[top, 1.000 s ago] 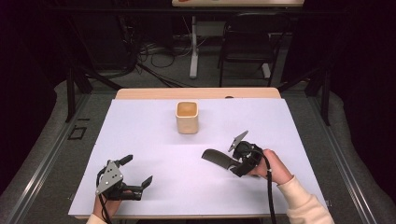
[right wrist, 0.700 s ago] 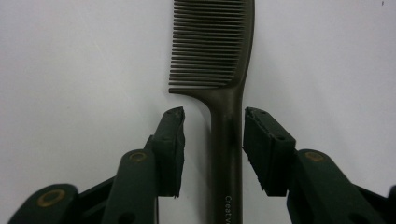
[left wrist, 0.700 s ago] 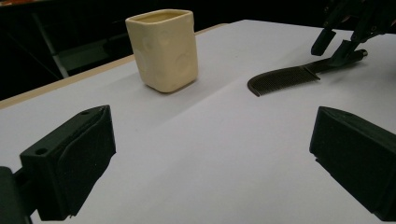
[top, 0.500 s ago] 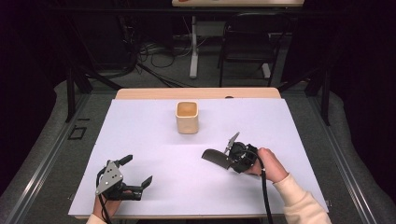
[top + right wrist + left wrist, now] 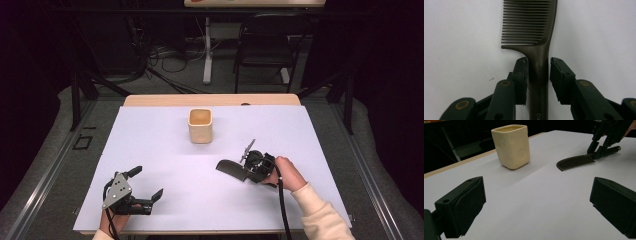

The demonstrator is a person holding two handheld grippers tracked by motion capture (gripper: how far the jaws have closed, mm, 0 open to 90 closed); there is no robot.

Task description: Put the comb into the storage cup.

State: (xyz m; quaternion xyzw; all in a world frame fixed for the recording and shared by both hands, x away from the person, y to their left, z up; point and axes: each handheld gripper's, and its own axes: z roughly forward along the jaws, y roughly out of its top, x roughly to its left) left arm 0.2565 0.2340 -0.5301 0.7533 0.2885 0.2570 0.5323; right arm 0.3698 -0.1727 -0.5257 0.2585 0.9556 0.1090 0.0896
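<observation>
A dark comb [image 5: 231, 169] lies flat on the white table sheet [image 5: 310, 130], right of centre, teeth to the left. My right gripper [image 5: 251, 161] is lowered over its handle. In the right gripper view the comb [image 5: 531, 25] runs up between the pads of that gripper [image 5: 538, 65]. The jaws have just been closing on the handle; one pad looks to touch it and a thin gap shows at the other. My left gripper [image 5: 147, 182] rests open near the front left edge with nothing in it. From the left gripper [image 5: 537, 202] I see the comb [image 5: 574, 161] off to the right.
A cream square cup [image 5: 200, 126] stands upright at the middle back of the sheet, also in the left gripper view [image 5: 511, 146]. A wooden table edge [image 5: 210, 100] runs behind it. Beyond that are a chair and cables on a dark floor.
My right gripper has shifted slightly left over the comb's handle and its jaws have narrowed around it. The left gripper, the comb and the cup have stayed put.
</observation>
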